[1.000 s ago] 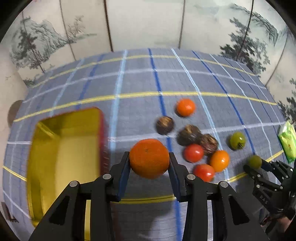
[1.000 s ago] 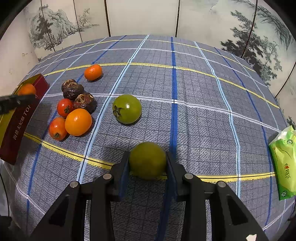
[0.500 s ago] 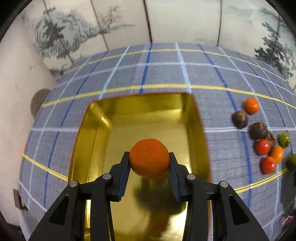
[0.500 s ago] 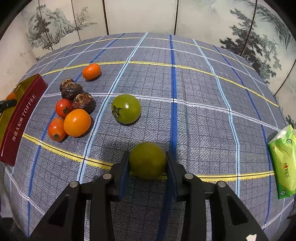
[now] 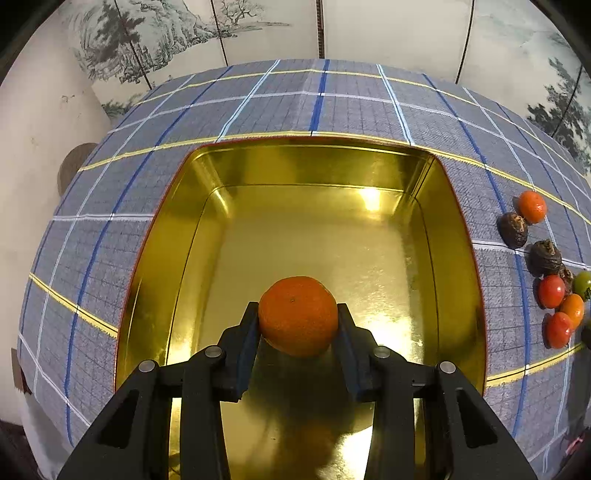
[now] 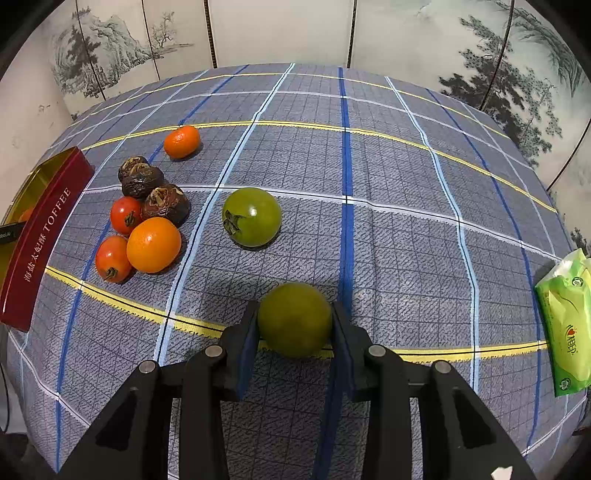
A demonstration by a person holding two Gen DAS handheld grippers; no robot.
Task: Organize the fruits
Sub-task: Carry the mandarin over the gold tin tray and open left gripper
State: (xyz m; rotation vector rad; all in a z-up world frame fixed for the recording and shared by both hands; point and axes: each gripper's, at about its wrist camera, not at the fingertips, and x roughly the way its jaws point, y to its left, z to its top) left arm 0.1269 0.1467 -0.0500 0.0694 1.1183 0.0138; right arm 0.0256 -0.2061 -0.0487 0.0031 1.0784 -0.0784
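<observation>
My left gripper point(image 5: 298, 325) is shut on an orange mandarin point(image 5: 297, 315) and holds it low over the gold inside of an open tin point(image 5: 317, 243). My right gripper point(image 6: 294, 326) is shut on a green round fruit point(image 6: 294, 318) just above the checked cloth. A second green fruit point(image 6: 252, 216) with a dark stem lies farther back. To the left lies a cluster: two red tomatoes point(image 6: 125, 215), an orange fruit point(image 6: 153, 244), several dark wrinkled fruits point(image 6: 142, 181) and a small mandarin point(image 6: 181, 141).
The tin's red side point(image 6: 40, 236), printed TOFFEE, stands at the left edge of the right wrist view. A green wipes packet point(image 6: 565, 325) lies at the right table edge. A painted folding screen point(image 6: 280, 29) closes off the back. The fruit cluster point(image 5: 550, 291) lies right of the tin.
My left gripper carried the mandarin leftwards from beside the fruit cluster to over the tin, then sank closer to its floor. The right gripper stayed put with the green fruit.
</observation>
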